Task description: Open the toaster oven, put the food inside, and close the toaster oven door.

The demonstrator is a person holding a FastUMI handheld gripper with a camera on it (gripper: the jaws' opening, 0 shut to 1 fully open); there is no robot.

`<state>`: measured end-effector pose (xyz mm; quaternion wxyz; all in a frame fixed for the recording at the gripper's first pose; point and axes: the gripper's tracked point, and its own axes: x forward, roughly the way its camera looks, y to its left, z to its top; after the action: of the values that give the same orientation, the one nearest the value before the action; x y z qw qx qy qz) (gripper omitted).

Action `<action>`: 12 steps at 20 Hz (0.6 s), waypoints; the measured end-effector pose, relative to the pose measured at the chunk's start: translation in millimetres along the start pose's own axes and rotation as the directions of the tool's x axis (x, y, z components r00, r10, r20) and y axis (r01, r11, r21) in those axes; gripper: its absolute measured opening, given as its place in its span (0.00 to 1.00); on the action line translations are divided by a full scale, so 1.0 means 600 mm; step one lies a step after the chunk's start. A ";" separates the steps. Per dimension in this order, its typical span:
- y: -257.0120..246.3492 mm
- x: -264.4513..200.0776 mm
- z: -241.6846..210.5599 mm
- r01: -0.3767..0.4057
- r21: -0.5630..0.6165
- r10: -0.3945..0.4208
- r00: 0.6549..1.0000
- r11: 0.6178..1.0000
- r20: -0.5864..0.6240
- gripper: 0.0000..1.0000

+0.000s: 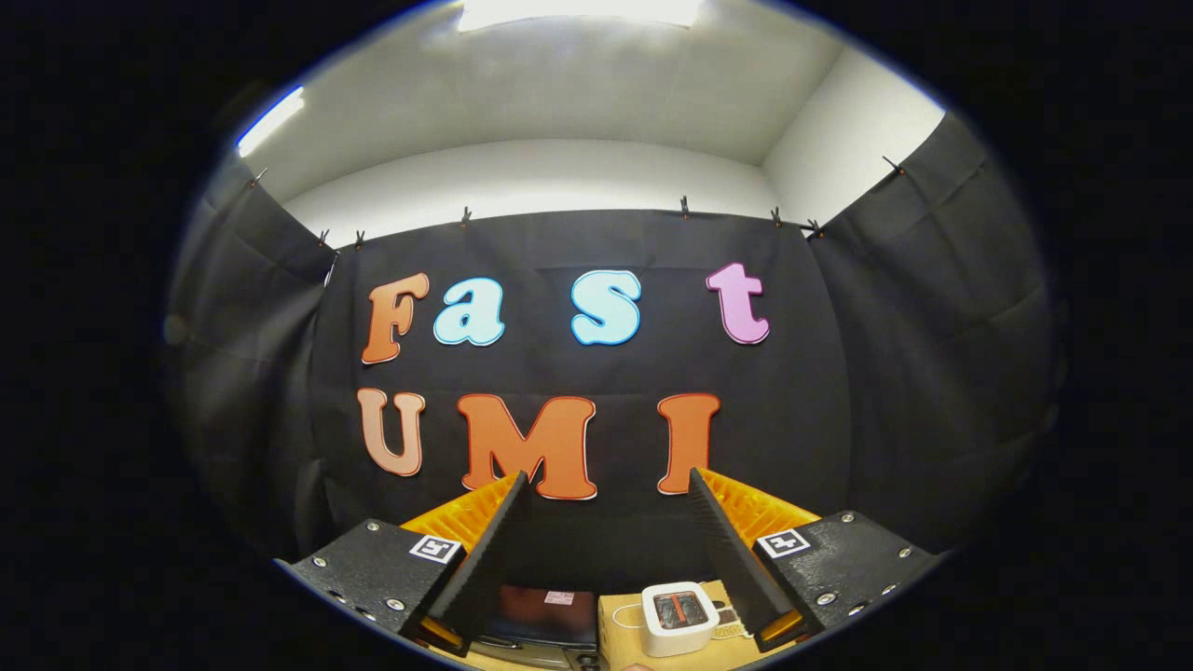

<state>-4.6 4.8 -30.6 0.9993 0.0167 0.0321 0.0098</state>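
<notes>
My gripper (608,473) is open, held high and level, with only the black booth wall between its fingertips. Far below, between the bases of the fingers, stands a dark toaster oven (545,613); its glossy reddish front looks shut. Just right of it, close to the right finger's base, a small white square item (678,617) with a dark, orange-striped middle rests on the tan tabletop (617,643). I cannot tell whether that item is the food. Nothing touches the fingers.
Black cloth walls (932,373) close the booth ahead and on both sides, with white wall and a ceiling light above. A thin white cord (626,615) loops beside the white item on the table.
</notes>
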 end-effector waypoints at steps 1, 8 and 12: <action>0.006 0.001 -0.015 -0.006 0.006 0.006 1.000 1.000 -0.020 0.99; 0.076 0.003 -0.125 -0.080 0.070 0.091 0.980 0.994 -0.176 0.99; 0.119 0.005 -0.181 -0.111 0.107 0.134 0.961 0.988 -0.243 0.99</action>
<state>-9.8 79.6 -136.5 0.9830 0.0633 0.1568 0.0721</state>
